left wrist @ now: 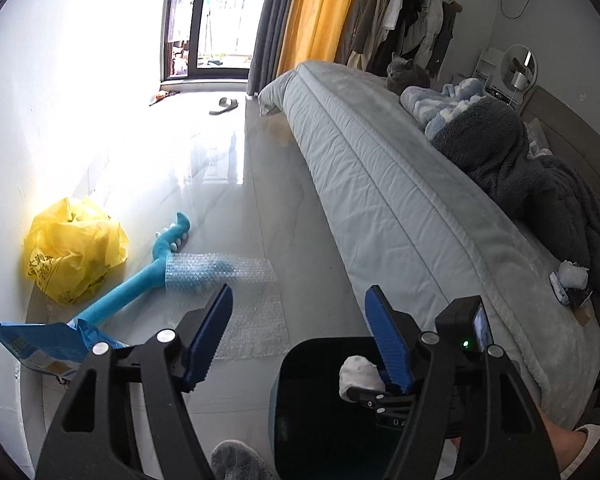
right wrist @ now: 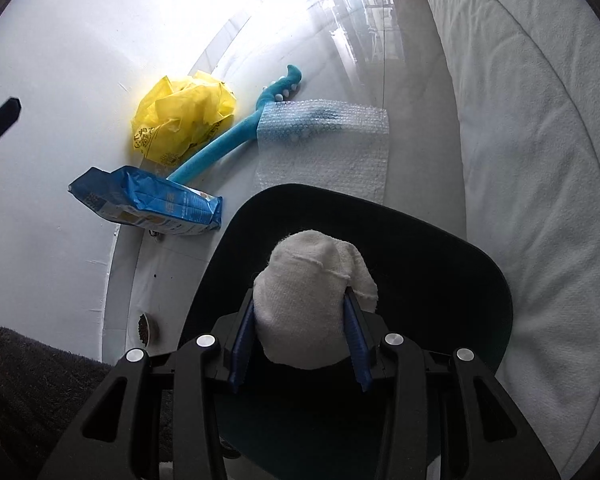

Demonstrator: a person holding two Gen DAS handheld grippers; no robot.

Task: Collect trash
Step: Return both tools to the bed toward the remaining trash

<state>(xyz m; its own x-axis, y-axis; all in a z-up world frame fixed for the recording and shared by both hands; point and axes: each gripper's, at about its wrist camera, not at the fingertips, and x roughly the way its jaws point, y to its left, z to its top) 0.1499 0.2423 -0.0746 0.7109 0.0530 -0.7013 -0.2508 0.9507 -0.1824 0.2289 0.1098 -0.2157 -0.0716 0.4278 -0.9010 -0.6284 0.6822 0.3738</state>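
Cloth point(right wrist: 312, 300), a white wad, pinched between the right gripper's point(right wrist: 305, 312) blue fingers point(right wrist: 244, 340) at lower centre of the right wrist view, directly over the dark bin point(right wrist: 440, 264). Left gripper point(left wrist: 300, 328) spread and empty at the bottom of its own view, above the bin's near rim and bare floor. Beyond, from mid-left upward: blue packet point(right wrist: 148, 200), bubble wrap point(right wrist: 328, 148) draped over a blue toy point(right wrist: 220, 144), yellow bag point(right wrist: 180, 120) against the wall, bed point(right wrist: 520, 160) along the right edge.
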